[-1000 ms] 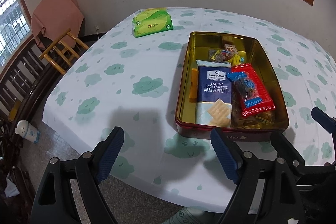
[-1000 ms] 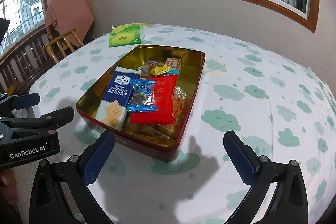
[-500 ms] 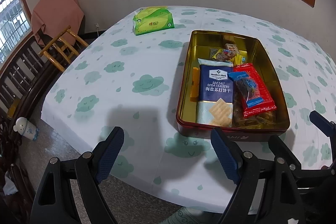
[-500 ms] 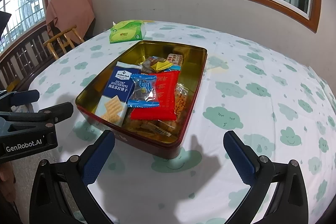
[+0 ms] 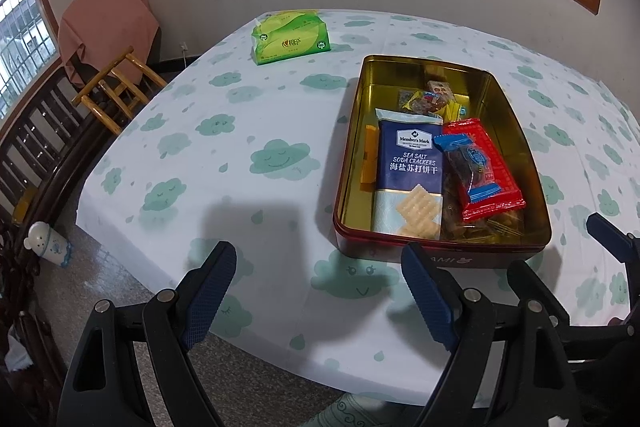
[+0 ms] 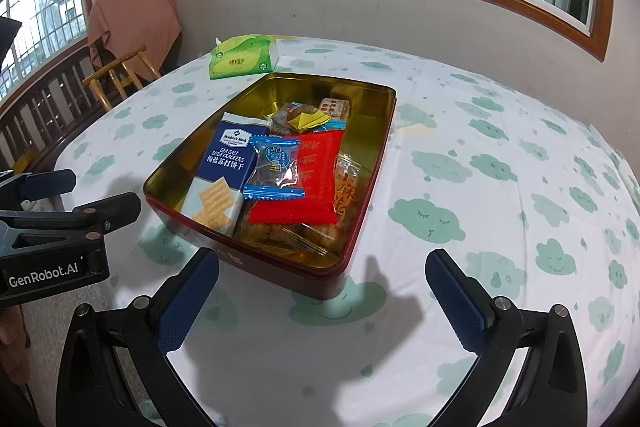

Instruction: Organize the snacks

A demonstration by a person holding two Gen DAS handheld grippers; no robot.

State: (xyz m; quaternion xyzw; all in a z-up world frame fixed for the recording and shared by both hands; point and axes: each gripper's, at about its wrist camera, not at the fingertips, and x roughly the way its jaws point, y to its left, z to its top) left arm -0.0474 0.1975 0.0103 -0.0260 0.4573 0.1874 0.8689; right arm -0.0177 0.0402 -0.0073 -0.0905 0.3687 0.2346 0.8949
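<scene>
I see the table under a cloud-print cloth, its near and right edges cut off in both views. The gold tin sits on it centre-right, red outer wall, lid off. Inside: blue cracker pack at left, red packet beside it with a small blue-ended sweet on top. The clear bags underneath are mostly hidden and their print is hard to read. A green tissue pack lies far left of the tin. Left gripper and right gripper are both spread wide, holding nothing, hovering near the tin's near edge.
</scene>
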